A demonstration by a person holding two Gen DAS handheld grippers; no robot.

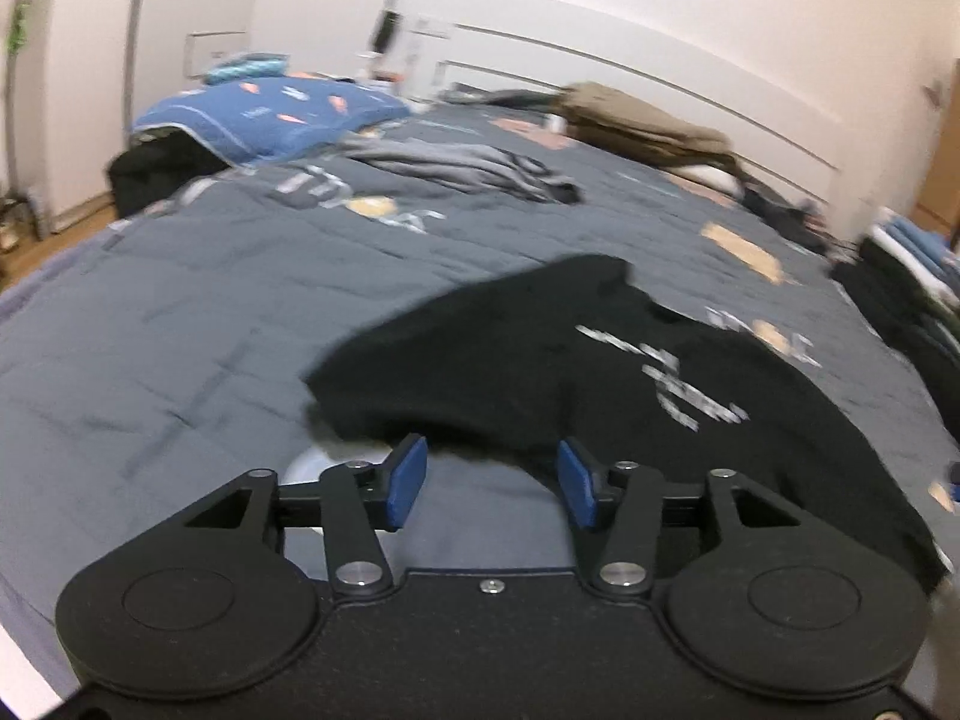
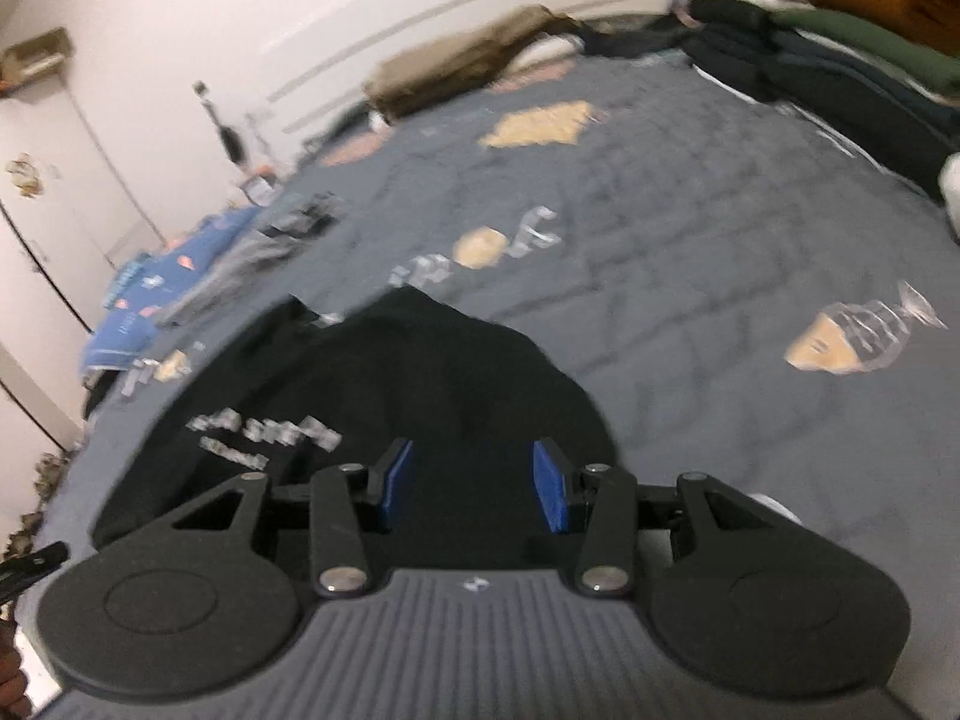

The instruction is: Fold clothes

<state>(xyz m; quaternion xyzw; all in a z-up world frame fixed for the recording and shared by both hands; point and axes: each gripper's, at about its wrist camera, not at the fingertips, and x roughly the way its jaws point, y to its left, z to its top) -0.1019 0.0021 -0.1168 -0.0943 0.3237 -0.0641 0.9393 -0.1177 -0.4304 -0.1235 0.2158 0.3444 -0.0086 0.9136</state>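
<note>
A black garment with white print [image 1: 600, 360] lies crumpled on the grey patterned bedspread [image 1: 210, 300]. My left gripper [image 1: 491, 483] is open and empty, just short of the garment's near edge. The garment also shows in the right wrist view [image 2: 420, 384]. My right gripper [image 2: 474, 483] is open, low over the garment's near part, with black cloth between the blue pads [image 2: 549, 486]; nothing is clamped. Both views are motion-blurred.
A grey garment [image 1: 462, 165], a blue pillow [image 1: 270, 114] and a brown garment [image 1: 648, 126] lie farther up the bed. A stack of folded clothes [image 2: 840, 42] sits at the bed's right side. A white headboard [image 1: 660, 72] stands behind.
</note>
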